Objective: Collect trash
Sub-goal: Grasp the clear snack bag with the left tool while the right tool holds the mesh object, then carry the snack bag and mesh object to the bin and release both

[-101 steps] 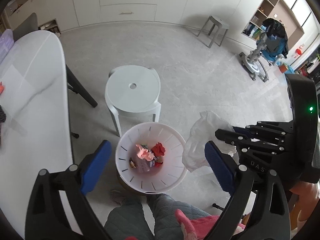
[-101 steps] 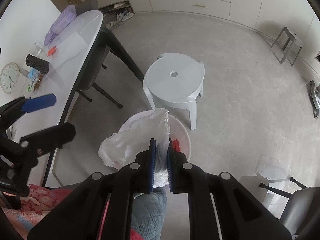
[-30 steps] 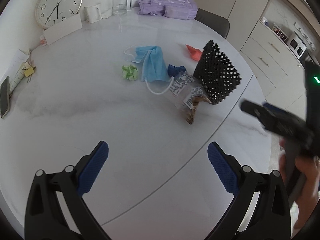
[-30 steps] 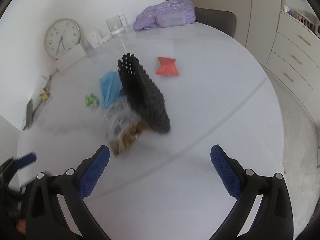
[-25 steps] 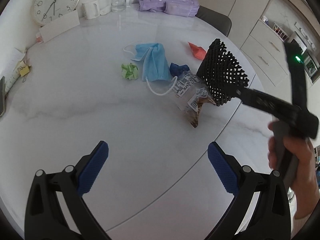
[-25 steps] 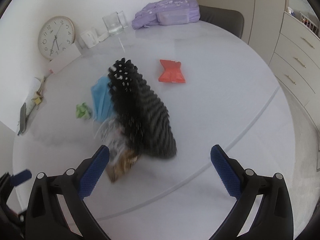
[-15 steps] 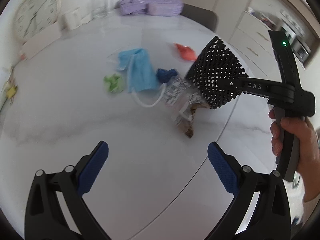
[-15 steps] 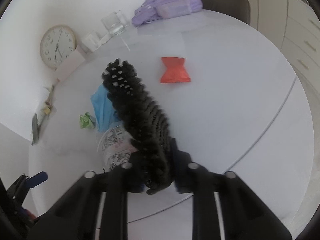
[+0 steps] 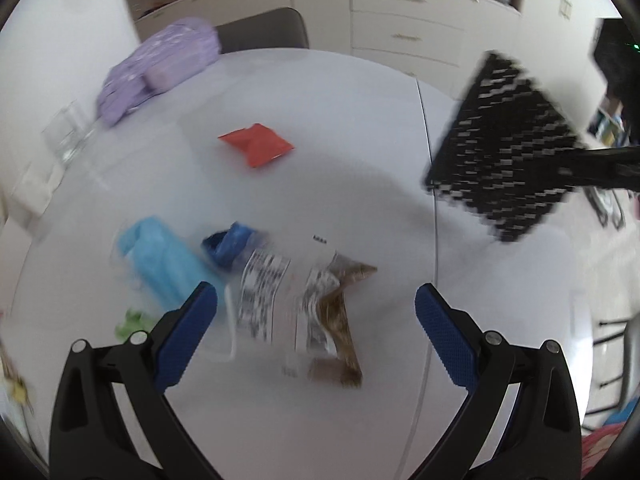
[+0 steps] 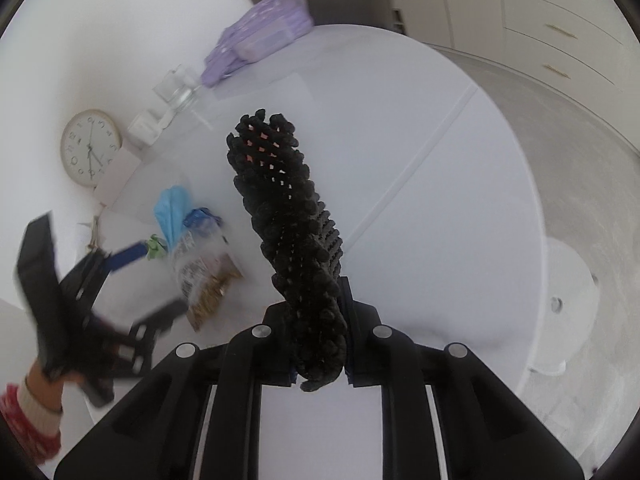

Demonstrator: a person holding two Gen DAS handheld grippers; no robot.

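I'm seeing bright, even daylight washing out the white table (image 9: 360, 128) with soft shadows. Motion blur is smearing the left wrist view: the black mesh (image 9: 504, 148) and the wrappers (image 9: 304, 312) are streaking. Fisheye distortion is bending both views' edges, and dark vignetting is rimming their corners.

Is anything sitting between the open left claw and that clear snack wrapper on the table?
Nothing visible. The left claw is open right over the clear snack wrapper, with only bare table around it. The black mesh piece is held up off to the right.
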